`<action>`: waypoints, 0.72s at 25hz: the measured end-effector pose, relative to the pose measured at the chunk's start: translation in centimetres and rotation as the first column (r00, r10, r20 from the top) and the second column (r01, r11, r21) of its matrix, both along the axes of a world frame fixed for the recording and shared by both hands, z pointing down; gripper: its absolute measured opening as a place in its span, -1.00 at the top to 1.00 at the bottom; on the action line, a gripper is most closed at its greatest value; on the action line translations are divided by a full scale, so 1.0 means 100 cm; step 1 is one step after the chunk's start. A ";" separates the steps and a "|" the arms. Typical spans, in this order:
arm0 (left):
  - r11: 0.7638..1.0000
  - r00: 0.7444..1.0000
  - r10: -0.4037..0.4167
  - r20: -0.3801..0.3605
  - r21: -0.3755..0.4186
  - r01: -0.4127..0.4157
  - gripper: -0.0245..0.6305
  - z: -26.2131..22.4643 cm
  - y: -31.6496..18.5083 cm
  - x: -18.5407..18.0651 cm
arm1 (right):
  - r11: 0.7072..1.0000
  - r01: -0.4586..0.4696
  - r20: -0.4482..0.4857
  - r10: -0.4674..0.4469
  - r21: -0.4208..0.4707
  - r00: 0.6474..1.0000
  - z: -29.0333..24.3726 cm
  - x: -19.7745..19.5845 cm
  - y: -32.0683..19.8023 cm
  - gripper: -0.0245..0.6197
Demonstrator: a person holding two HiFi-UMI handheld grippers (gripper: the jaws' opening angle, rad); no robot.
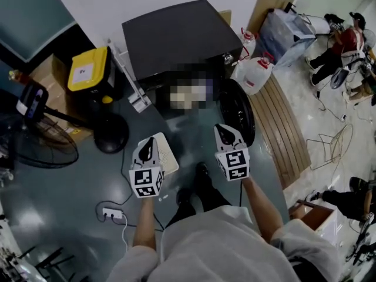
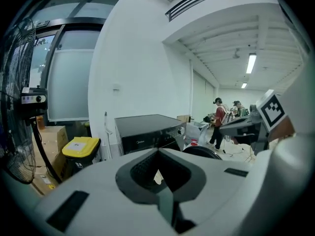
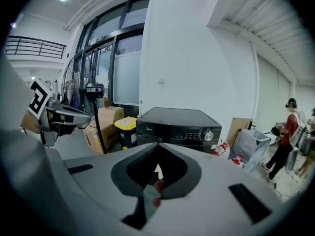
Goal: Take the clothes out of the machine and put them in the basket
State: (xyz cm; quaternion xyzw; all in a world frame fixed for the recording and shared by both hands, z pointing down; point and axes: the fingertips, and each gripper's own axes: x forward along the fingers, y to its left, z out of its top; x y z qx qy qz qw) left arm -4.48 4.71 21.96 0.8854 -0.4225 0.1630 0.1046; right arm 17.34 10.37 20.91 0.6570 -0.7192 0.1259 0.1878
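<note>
Black washing machine [image 1: 170, 37] ahead against the white wall [image 1: 117, 2], with round door [image 1: 238, 113] swung open at its right. Holds left hand-held gripper [image 1: 150, 140] and right hand-held gripper [image 1: 226, 129] clenched tight, empty, pointed toward it. White basket [image 1: 169, 154] on the floor [image 1: 76, 187], partly under the left one.

Yellow-lidded black bin [image 1: 88, 70], upper left, beside a brown cardboard carton [image 1: 48, 75]. Black pedestal fan [image 1: 51, 148], left edge, its round base [image 1: 111, 135] on the grey floor. White power strip [image 1: 111, 214] with cable, lower left. Two clear plastic jugs [image 1: 255, 75] with red caps, upper centre right. Slatted wooden board [image 1: 288, 135] lying flat, right of centre. Translucent plastic bag [image 1: 288, 33], upper right, against a cardboard sheet [image 1: 265, 7]. Wire frame [image 1: 330, 148], right edge. Person in red top [image 1: 346, 43], upper right corner.
</note>
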 end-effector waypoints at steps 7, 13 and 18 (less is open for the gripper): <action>0.997 0.997 -0.076 0.019 -0.031 0.076 0.87 0.027 -0.013 0.010 | 0.998 0.066 0.022 -0.066 -0.008 0.998 0.022 0.014 -0.037 0.85; 0.991 0.992 -0.124 0.031 -0.047 0.125 0.87 0.045 -0.021 0.017 | 0.995 0.103 0.050 -0.102 -0.012 0.994 0.045 0.020 -0.059 0.85; 0.992 0.993 -0.110 0.052 -0.051 0.113 0.87 0.063 -0.026 0.022 | 0.993 0.111 0.057 -0.110 -0.024 0.992 0.066 0.020 -0.069 0.85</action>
